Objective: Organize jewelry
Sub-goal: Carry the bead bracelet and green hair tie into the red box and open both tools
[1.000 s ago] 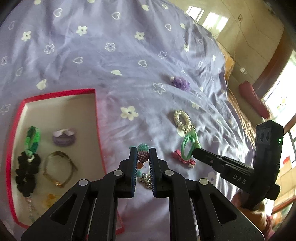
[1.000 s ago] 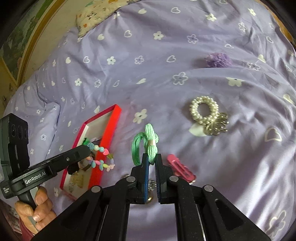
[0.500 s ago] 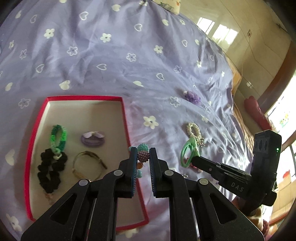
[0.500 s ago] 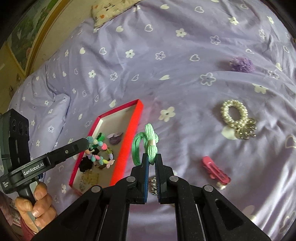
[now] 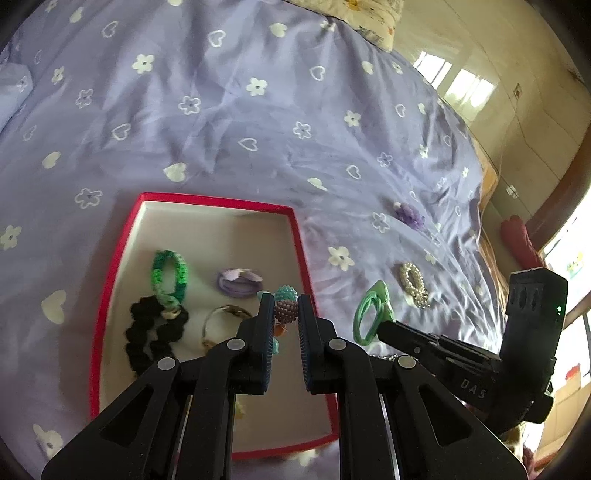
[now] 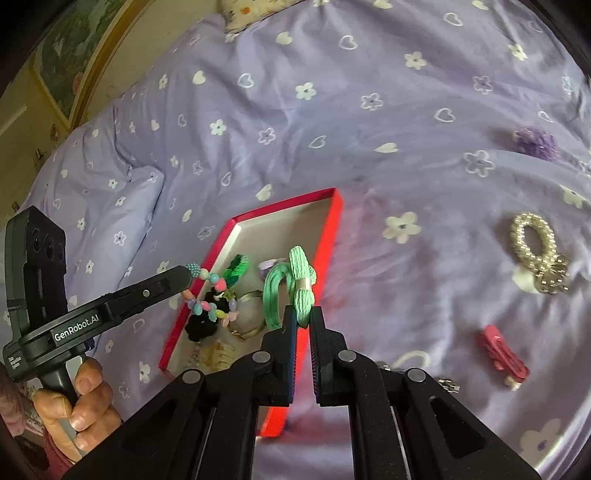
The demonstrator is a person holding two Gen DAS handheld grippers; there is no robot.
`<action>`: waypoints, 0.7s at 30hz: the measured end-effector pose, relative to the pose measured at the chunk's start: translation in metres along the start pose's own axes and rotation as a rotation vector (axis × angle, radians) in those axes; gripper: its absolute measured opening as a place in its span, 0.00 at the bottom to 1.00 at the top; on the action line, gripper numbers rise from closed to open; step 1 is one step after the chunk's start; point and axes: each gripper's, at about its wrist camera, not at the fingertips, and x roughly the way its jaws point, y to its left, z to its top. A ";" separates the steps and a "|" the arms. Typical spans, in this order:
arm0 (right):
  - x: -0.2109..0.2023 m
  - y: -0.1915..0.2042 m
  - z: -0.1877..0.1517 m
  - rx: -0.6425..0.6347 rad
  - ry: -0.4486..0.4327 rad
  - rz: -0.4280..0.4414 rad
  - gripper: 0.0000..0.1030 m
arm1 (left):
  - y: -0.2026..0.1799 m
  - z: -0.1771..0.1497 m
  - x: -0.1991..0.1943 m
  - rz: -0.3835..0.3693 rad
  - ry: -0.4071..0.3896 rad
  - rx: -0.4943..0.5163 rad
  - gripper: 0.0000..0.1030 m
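Observation:
A red-rimmed box lies on the purple bedspread and holds a green braided band, a black scrunchie, a lilac hair tie and a gold bracelet. My left gripper is shut on a colourful bead bracelet, held above the box's right side; the bracelet dangles in the right wrist view. My right gripper is shut on a mint green hair tie, held over the box's right rim.
On the bedspread right of the box lie a pearl scrunchie, a red hair clip, a purple fuzzy hair tie and a silver chain. A pillow lies at the far end.
Both grippers have moved left toward the box while holding their items; the left one has gone from beside the box's right rim to above its inside.

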 end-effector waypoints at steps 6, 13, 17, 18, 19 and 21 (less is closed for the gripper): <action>0.019 0.019 0.004 -0.028 0.024 0.019 0.06 | 0.018 0.003 -0.003 0.018 -0.015 -0.031 0.11; 0.048 0.030 0.008 -0.039 0.070 0.026 0.06 | 0.041 0.008 0.000 0.051 -0.027 -0.055 0.11; 0.063 0.034 0.010 -0.049 0.094 0.022 0.06 | 0.055 0.011 0.007 0.060 -0.026 -0.076 0.11; 0.067 0.035 0.010 -0.050 0.102 0.020 0.06 | 0.059 0.012 0.009 0.062 -0.024 -0.083 0.11; 0.072 0.036 0.010 -0.051 0.109 0.019 0.06 | 0.062 0.012 0.011 0.063 -0.023 -0.089 0.11; 0.080 0.037 0.011 -0.058 0.124 0.016 0.06 | 0.071 0.013 0.017 0.068 -0.017 -0.104 0.11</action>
